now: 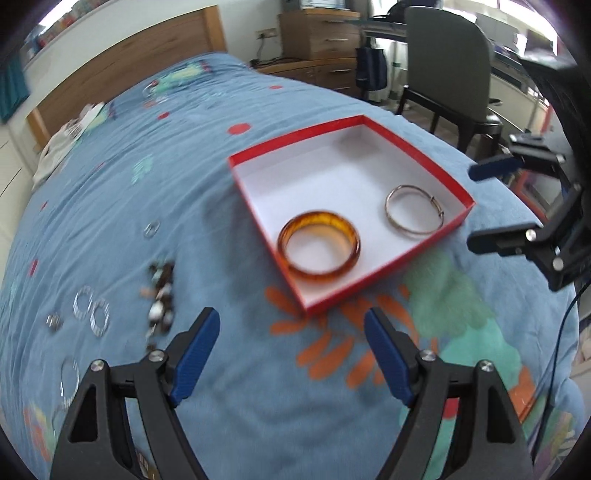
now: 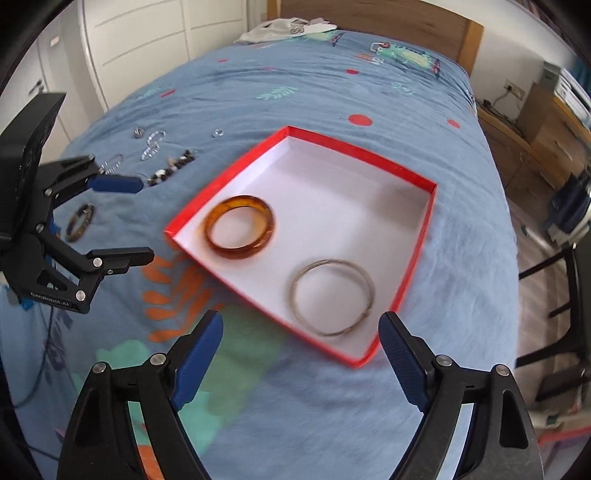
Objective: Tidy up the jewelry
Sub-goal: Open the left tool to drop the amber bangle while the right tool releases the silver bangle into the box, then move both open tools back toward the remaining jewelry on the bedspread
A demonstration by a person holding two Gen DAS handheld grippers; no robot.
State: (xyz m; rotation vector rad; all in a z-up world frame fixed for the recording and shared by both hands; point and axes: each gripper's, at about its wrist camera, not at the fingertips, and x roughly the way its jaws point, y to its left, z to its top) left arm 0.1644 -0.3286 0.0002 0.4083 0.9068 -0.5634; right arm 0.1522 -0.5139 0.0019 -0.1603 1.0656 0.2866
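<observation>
A shallow red box (image 1: pixel 413 254) (image 2: pixel 417 266) with a white floor lies on the blue bedspread. Inside it lie an amber bangle (image 1: pixel 318 246) (image 2: pixel 240 226) and a thin silver bangle (image 1: pixel 416 214) (image 2: pixel 332 297), apart from each other. My left gripper (image 1: pixel 291 321) (image 2: pixel 118 218) hovers open above the bedspread just in front of the box's near corner, with nothing between its fingers. My right gripper (image 2: pixel 301 325) (image 1: pixel 476 206) stands open over the box's near edge beside the silver bangle, holding nothing. Loose jewelry lies left of the box: a dark bead bracelet (image 1: pixel 160 299) (image 2: pixel 173 168), clear rings (image 1: pixel 92 312) (image 2: pixel 151 146) and a brown bangle (image 2: pixel 79 221).
The bedspread (image 1: pixel 147 184) carries orange and green prints. A wooden headboard (image 1: pixel 122 70) and crumpled cloth (image 1: pixel 59 144) are at the far end. A grey chair (image 1: pixel 447 70) and wooden drawers (image 1: pixel 317 33) stand beside the bed. White cupboards (image 2: pixel 129 44) are in the right wrist view.
</observation>
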